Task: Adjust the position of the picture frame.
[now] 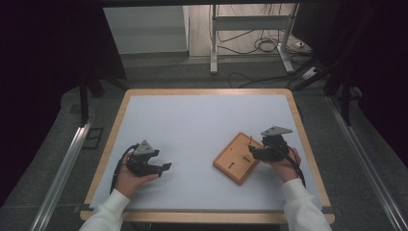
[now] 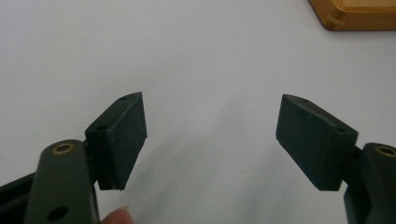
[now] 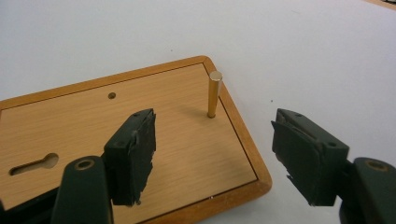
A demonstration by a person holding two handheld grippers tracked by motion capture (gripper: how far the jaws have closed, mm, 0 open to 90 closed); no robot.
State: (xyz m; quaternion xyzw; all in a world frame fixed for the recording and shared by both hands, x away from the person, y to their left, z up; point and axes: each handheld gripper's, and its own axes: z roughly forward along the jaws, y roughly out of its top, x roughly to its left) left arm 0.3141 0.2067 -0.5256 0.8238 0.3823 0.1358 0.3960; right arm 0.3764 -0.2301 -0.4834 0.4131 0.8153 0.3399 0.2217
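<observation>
White sleeves (image 1: 108, 211) enter from the bottom edge of the high view, each hand carrying a two-jaw gripper over the pale table top (image 1: 192, 125), which has a light wooden rim. At lower left of that view the left gripper (image 1: 166, 167) sits low over bare surface, its jaws spread wide and grasping nothing; in the left gripper view the two black pads (image 2: 126, 135) stand well apart with only the white surface between them, a fingertip (image 2: 116, 217) peeks in at the bottom edge, and a corner of the wooden board (image 2: 359, 14) shows at upper right. At right of centre in the high view lies the wooden board (image 1: 235, 159), turned at an angle, flat on the table. The right gripper (image 1: 251, 150) hovers at the board's right edge, jaws released and empty. In the right gripper view a brass pin (image 3: 214, 93) stands upright near the board's corner, beyond the jaws and apart from both; a keyhole slot (image 3: 35, 164) is at left and a small round hole (image 3: 112, 95) sits near the upper rim.
</observation>
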